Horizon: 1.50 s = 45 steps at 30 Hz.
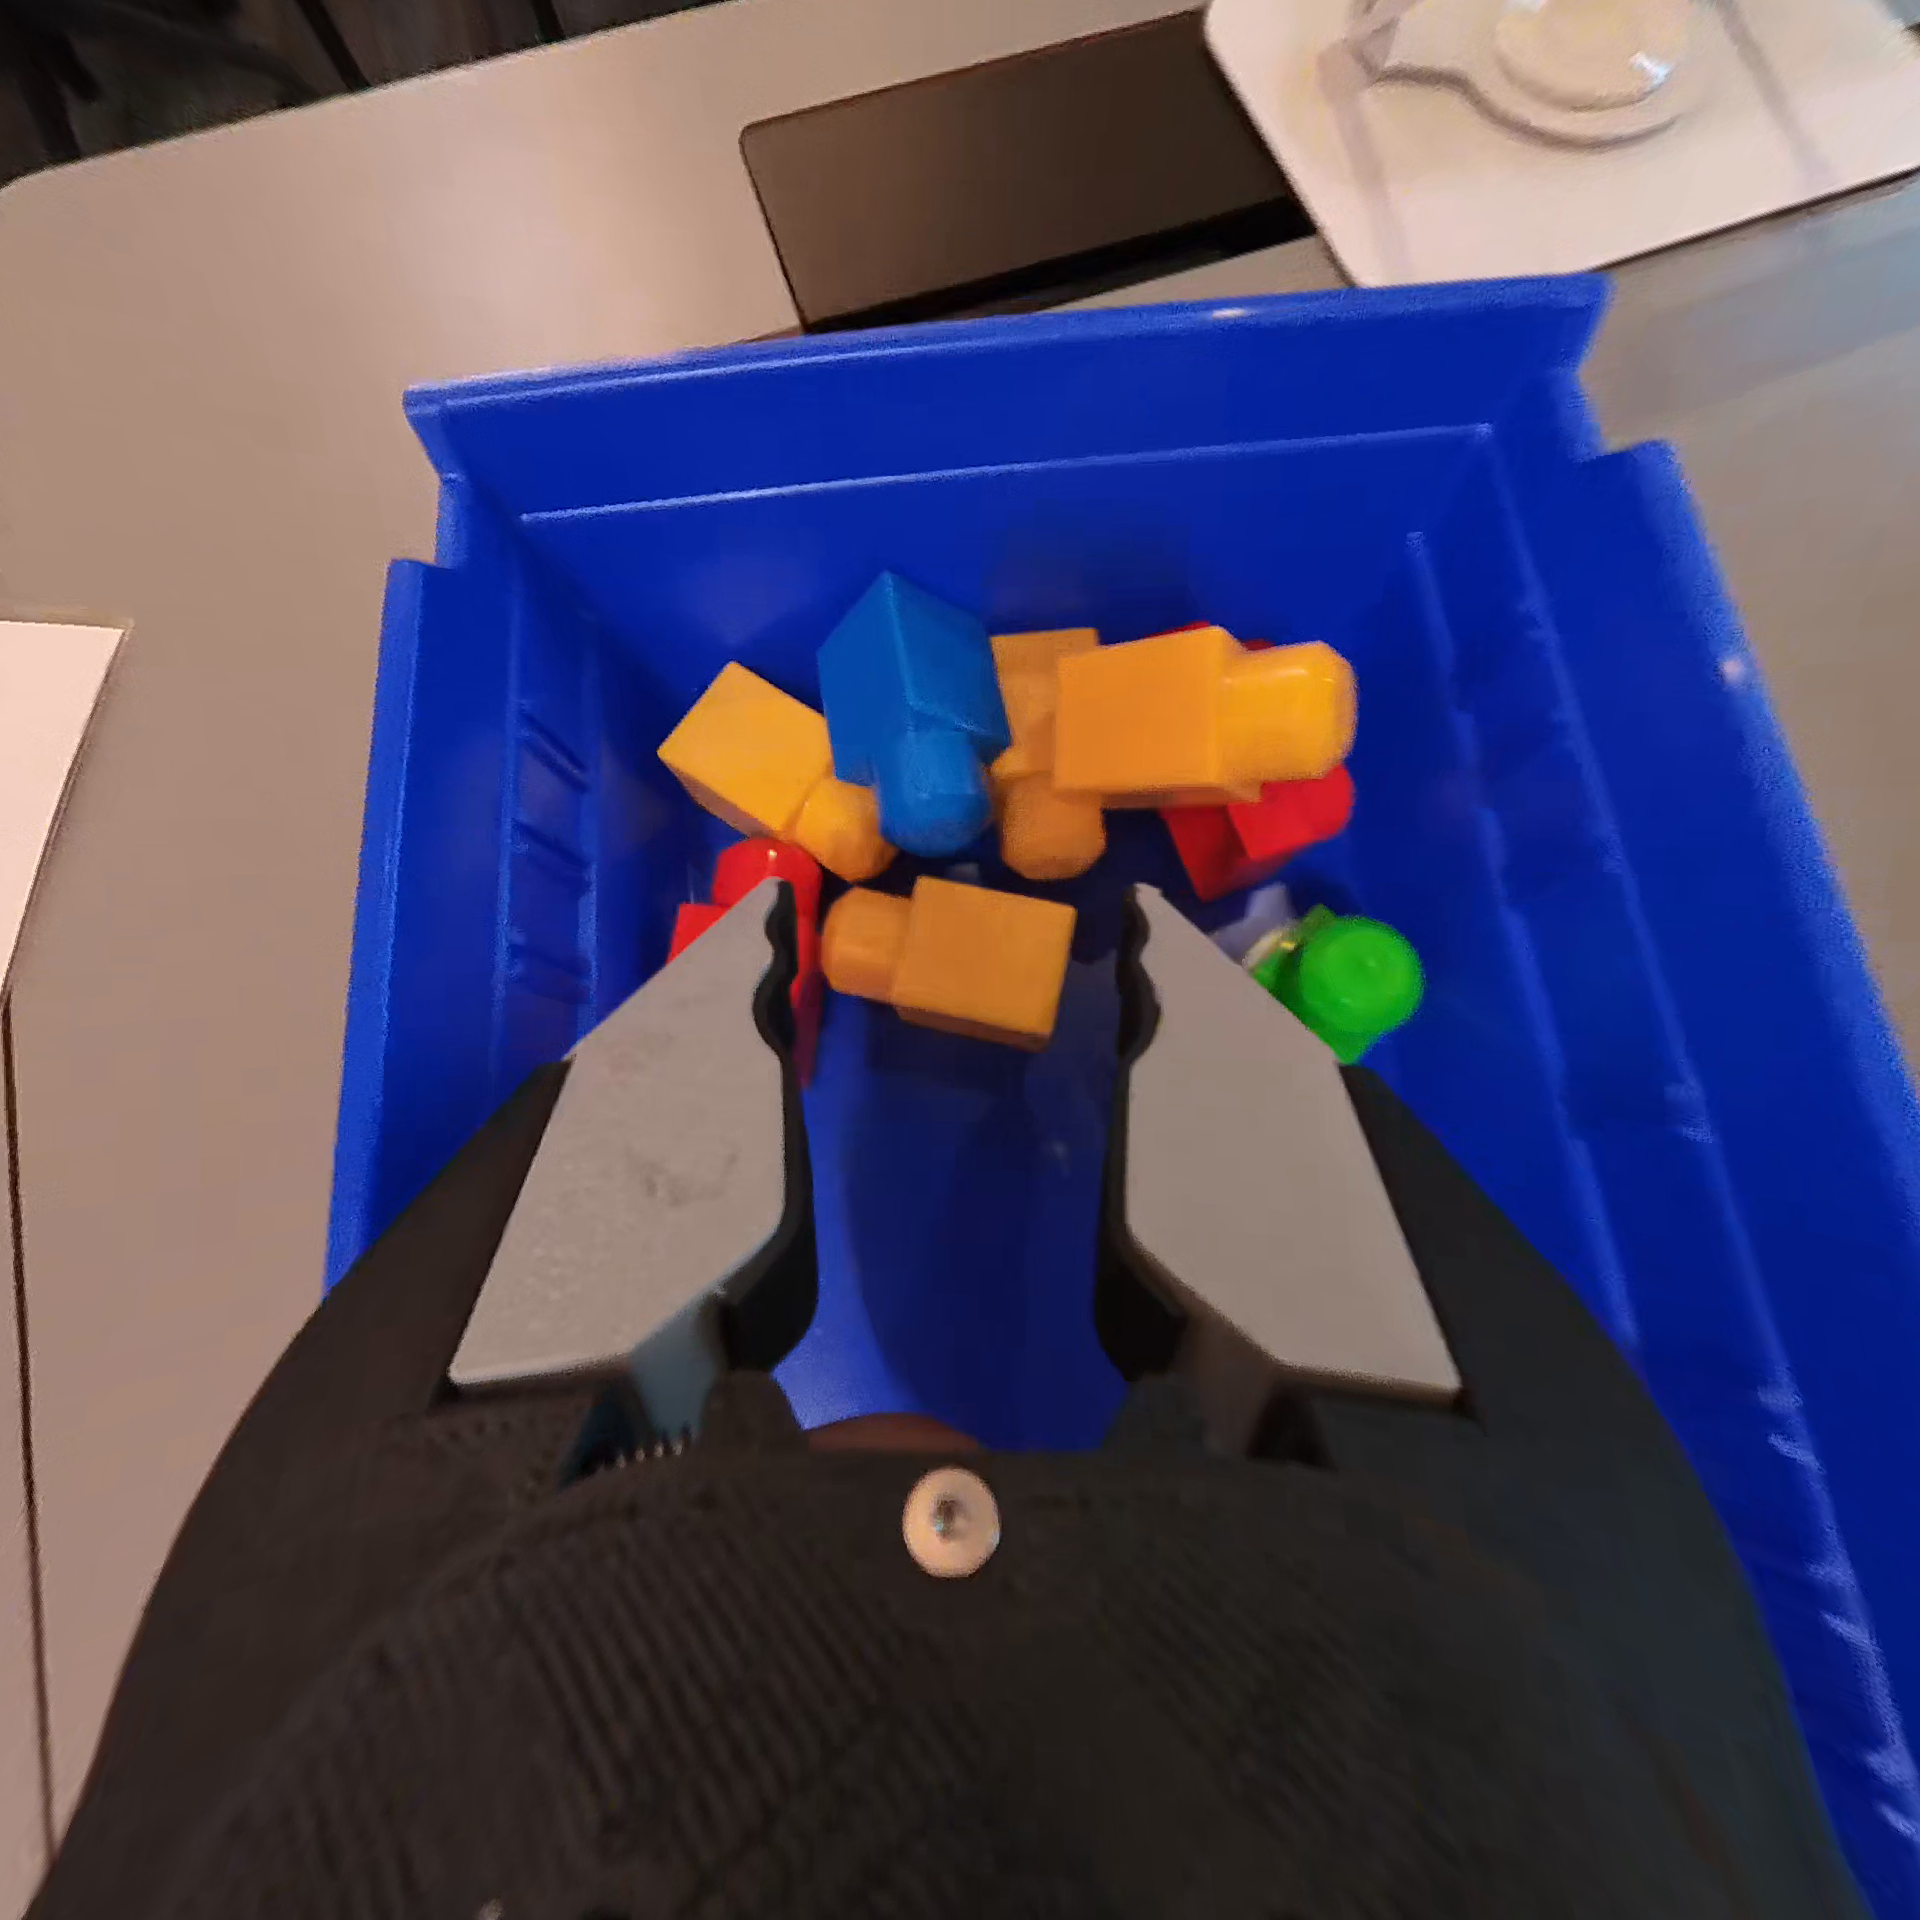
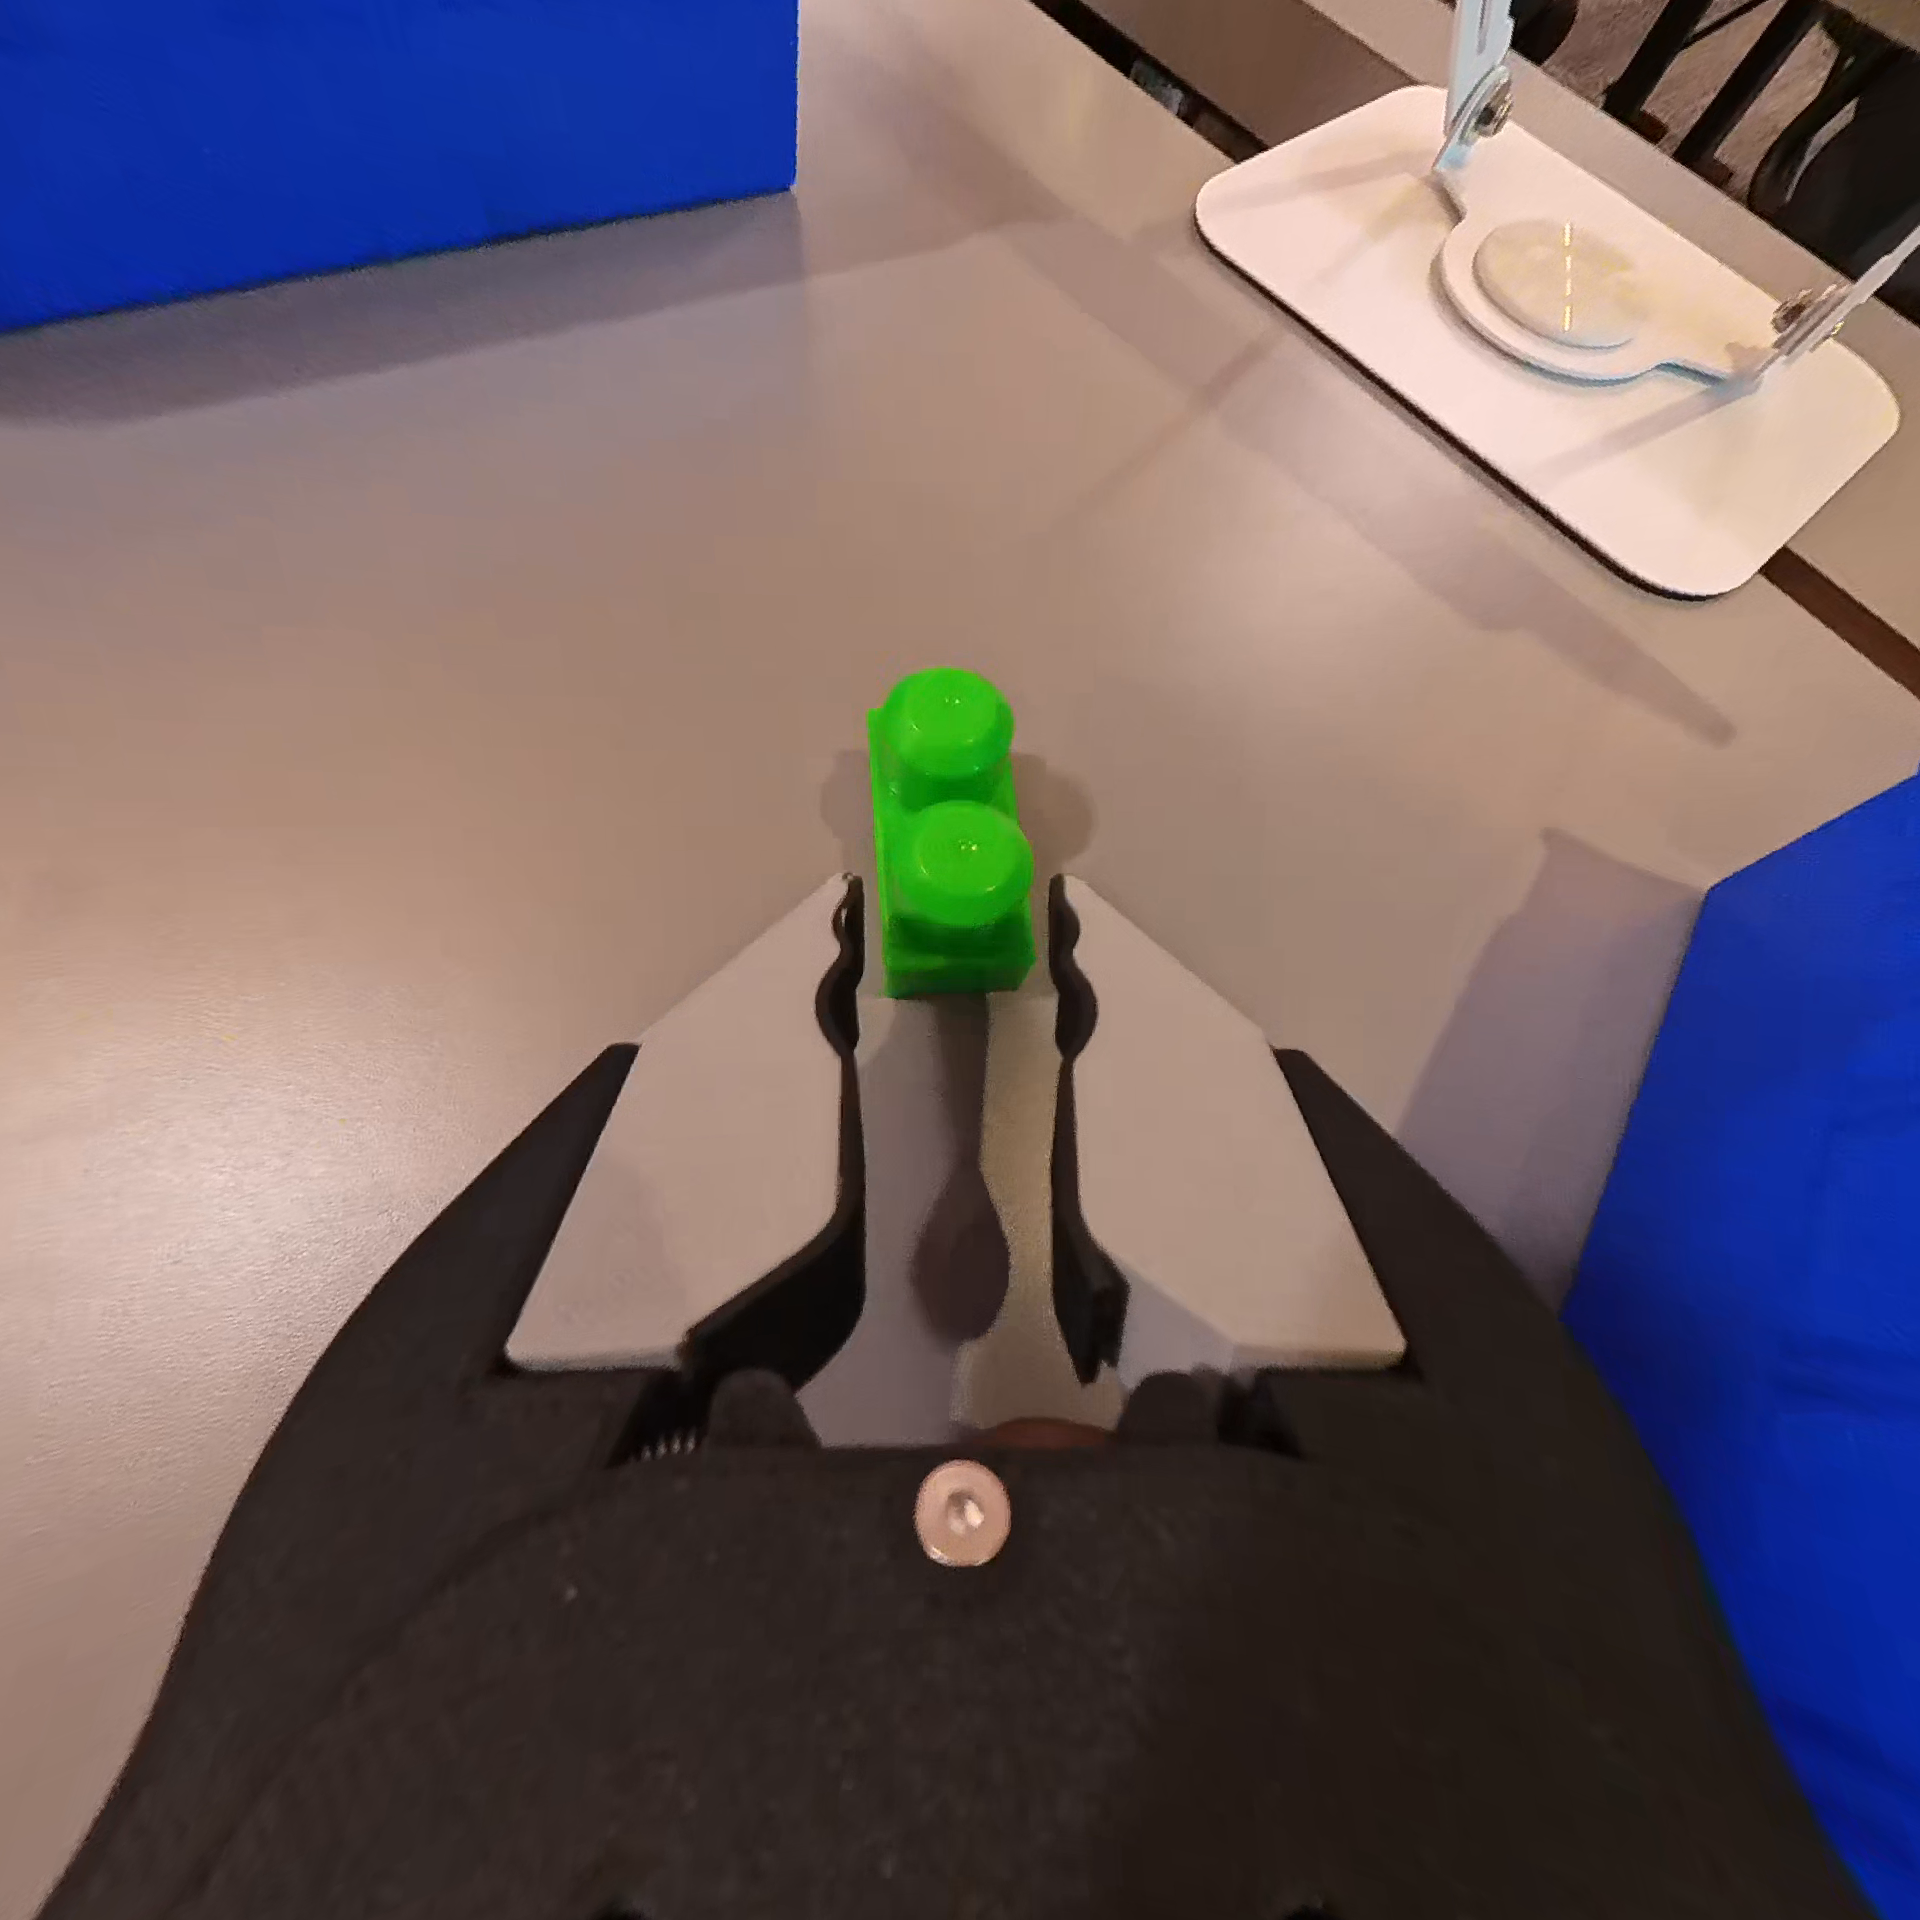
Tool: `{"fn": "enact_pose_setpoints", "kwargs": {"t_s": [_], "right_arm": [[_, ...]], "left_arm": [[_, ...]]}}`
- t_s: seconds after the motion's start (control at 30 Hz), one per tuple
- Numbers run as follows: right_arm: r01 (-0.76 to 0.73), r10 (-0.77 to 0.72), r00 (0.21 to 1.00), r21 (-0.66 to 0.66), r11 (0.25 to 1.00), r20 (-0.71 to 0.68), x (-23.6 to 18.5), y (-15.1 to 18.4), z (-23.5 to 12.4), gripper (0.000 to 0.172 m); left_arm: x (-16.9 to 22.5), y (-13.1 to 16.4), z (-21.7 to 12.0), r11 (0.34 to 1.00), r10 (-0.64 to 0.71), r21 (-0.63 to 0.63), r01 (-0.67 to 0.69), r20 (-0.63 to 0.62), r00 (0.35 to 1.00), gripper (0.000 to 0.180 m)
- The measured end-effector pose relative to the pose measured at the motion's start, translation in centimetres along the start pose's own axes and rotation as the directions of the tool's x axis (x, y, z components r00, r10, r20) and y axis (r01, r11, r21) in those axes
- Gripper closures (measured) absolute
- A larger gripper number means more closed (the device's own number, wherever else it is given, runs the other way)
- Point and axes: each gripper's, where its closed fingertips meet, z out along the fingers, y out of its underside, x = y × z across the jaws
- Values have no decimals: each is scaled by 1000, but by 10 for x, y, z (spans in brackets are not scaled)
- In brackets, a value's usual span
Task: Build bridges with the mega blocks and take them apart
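A grey bench (image 2: 416, 623) carried a blue bin (image 1: 1039, 499) of mixed blocks. The left gripper (image 1: 956, 914) hung wide over a yellow block (image 1: 966, 966). The right gripper's (image 2: 951, 904) fingers stood apart beside a green block (image 2: 945, 842) on the bench, not pressing it.

Glossy plastic green block (image 2: 951, 842); smooth matt grey table (image 2: 416, 675); glossy blue plastic bin (image 1: 987, 416).

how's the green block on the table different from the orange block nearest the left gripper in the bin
The green block stands upright on the bare table with two studs facing up; the orange block lies on its side in the blue bin and shows one stud, pointing sideways. The green one stands alone, the orange one among other blocks. Each lies between open gripper fingers, gripped by neither.
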Motion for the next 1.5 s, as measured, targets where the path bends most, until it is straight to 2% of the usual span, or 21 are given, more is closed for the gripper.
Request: {"fn": "enact_pose_setpoints", "kwargs": {"t_s": [0.17,0.27,0.37,0.4,0.43,0.5,0.63,0.8,1.0,1.13,1.27,1.4,1.5], "right_arm": [[26,-26,1000,37,999,-4,-4,-7,-4,140],[18,-19,1000,54,998,20,-9,-11,-5,140],[10,-12,999,59,998,37,-10,-11,-6,140],[8,-10,999,58,998,39,-10,-11,-5,140],[6,-9,999,57,998,42,-11,-10,-5,140],[7,-10,999,51,999,51,-13,-9,-4,140],[20,-22,998,53,998,52,-15,-9,-4,140],[23,-27,998,85,996,51,-18,-16,-9,140],[15,-27,997,159,987,71,-24,-29,-20,139],[13,-27,997,205,979,67,-24,-37,-27,139],[-9,-7,997,221,975,73,-22,-39,-31,139],[-36,18,997,229,973,79,-17,-39,-33,139],[-48,32,997,234,971,74,-12,-39,-35,139]], "left_arm": [[-14,-3,33,996,33,-86,-31,22,999,121],[-15,3,47,981,127,-153,-120,38,991,123],[-26,6,56,948,266,-211,-237,121,956,127],[-25,4,57,940,299,-211,-269,129,945,134],[-24,2,57,933,324,-209,-291,141,936,142],[-23,0,54,927,341,-222,-304,152,928,142],[-26,-2,39,917,366,-228,-326,163,916,143],[-18,-7,0,914,390,-186,-361,156,907,143],[33,-15,-50,855,514,-123,-503,80,854,143],[96,-15,-78,785,610,-89,-613,-56,790,143],[161,-11,-98,647,732,-106,-755,-187,655,143],[204,10,-90,468,797,-187,-864,-334,504,143],[221,30,-73,362,786,-242,-900,-439,435,143]]}}
